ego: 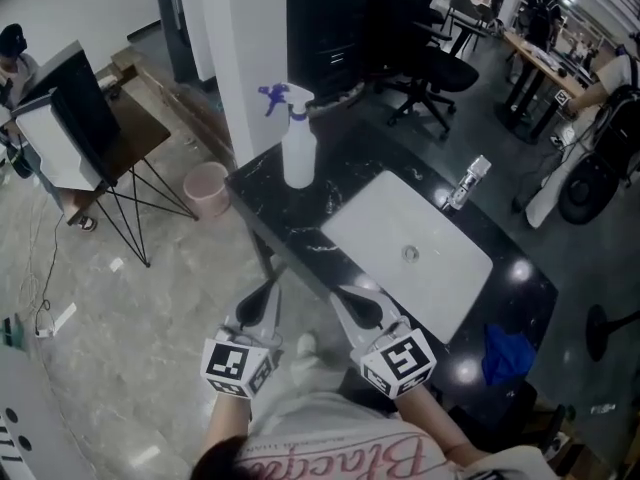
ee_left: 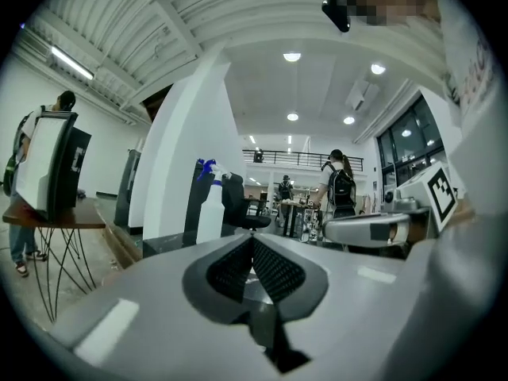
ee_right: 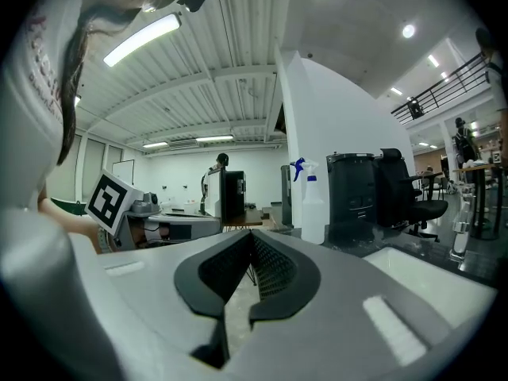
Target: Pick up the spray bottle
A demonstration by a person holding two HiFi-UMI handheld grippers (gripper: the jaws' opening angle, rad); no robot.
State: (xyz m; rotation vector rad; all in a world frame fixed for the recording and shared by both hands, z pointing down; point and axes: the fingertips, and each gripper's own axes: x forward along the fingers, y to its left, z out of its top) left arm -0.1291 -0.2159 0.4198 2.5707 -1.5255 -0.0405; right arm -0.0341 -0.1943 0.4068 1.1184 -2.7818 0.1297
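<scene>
**A:** What was hard to make out?

**B:** In the left gripper view, the foot of the spray bottle was hidden behind the gripper's own grey body. Only its upper part showed. How full it was, I couldn't tell in any view. In the head view the person's arms were cut off at the bottom edge, and the near right end of the worktop sank into shadow around a blue cloth.

**A:** And how did the bottle stand?

**B:** Upright, long axis vertical, on the far left corner of the worktop, close beside the white pillar. Its blue spray head jutted out to the left.

**A:** The fingers?

**B:** The left gripper had its fingers closed tip to tip, gripping nothing. The right gripper looked the same. Both hung at the near left edge, the left one over the floor, well apart from the bottle.

**A:** Room to move?

**B:** The bottle sat near the worktop's left and far edges. Bare dark stone lay between it and the grippers. The white sink was set in to its right and nearer, and a small clear bottle stood beyond the sink at the far right edge.
</scene>
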